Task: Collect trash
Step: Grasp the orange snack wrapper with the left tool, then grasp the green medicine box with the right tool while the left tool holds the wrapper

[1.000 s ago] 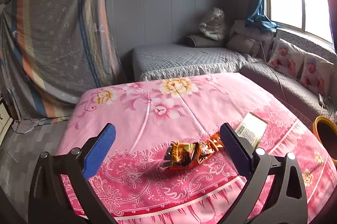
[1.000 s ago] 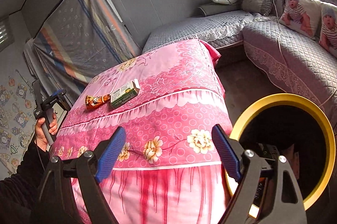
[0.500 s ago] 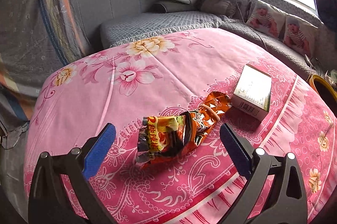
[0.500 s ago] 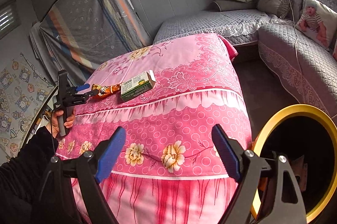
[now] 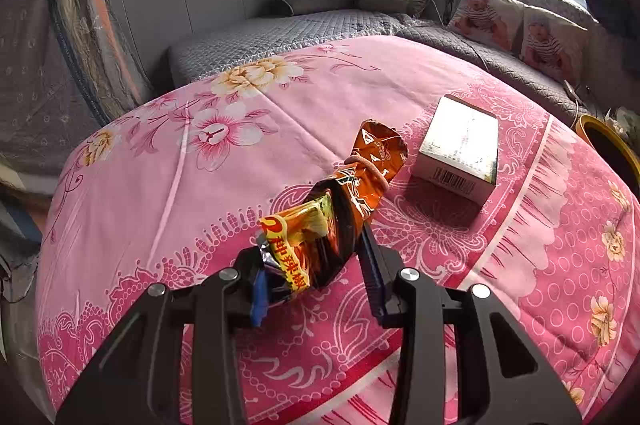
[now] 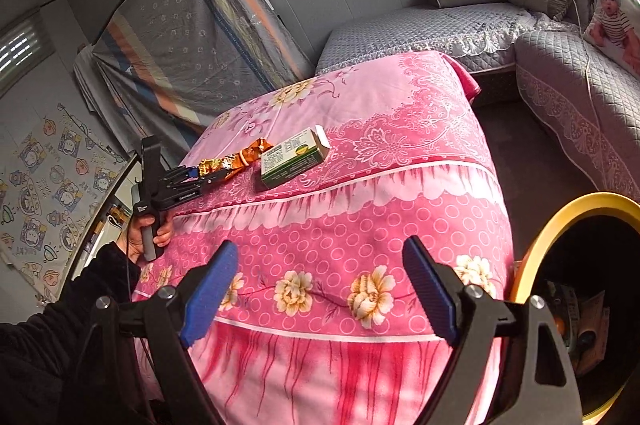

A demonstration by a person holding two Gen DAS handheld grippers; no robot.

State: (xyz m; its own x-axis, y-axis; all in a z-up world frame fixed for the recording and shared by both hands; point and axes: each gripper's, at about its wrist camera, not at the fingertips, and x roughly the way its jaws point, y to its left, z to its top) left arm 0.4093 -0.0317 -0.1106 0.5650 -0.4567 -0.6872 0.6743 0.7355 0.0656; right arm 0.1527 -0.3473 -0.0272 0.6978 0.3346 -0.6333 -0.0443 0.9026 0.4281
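A crumpled orange snack wrapper (image 5: 340, 209) lies on the pink flowered tablecloth (image 5: 240, 161). My left gripper (image 5: 314, 277) is shut on its near end; the rest sticks out forward. A small white and green carton (image 5: 460, 149) lies just right of the wrapper. In the right wrist view the left gripper (image 6: 200, 177) shows at the table's left edge on the wrapper (image 6: 236, 161), next to the carton (image 6: 294, 157). My right gripper (image 6: 320, 289) is open and empty, in front of the table's draped side.
A yellow-rimmed bin (image 6: 560, 265) stands on the floor to the right of the table, with some trash inside. A grey quilted sofa (image 6: 580, 93) runs along the back and right. A covered frame (image 6: 192, 37) leans on the back wall.
My left gripper moved forward over the wrapper and closed on it. My right gripper stayed open and turned slightly left toward the table.
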